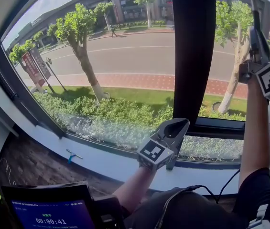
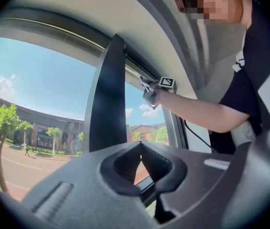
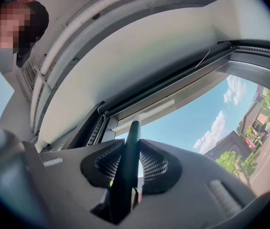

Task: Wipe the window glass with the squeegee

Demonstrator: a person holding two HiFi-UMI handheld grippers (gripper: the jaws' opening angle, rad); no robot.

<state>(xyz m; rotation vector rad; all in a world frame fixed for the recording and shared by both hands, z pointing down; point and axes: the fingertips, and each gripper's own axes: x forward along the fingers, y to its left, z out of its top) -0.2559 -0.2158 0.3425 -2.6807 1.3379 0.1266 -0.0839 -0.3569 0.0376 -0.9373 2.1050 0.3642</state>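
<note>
The window glass looks out on a street and trees. In the right gripper view my right gripper is shut on the squeegee's dark handle. The handle runs up to a pale blade bar lying along the top of the pane, just under the upper frame. In the head view that gripper is raised high at the right, with the handle pointing up. My left gripper hangs low beside the dark mullion, shut on nothing, its jaw tips meeting.
A white sill runs below the panes, with a small blue item lying on it. A dark screen sits at the lower left. A black cable trails near my right arm. The dark window frame borders the left side.
</note>
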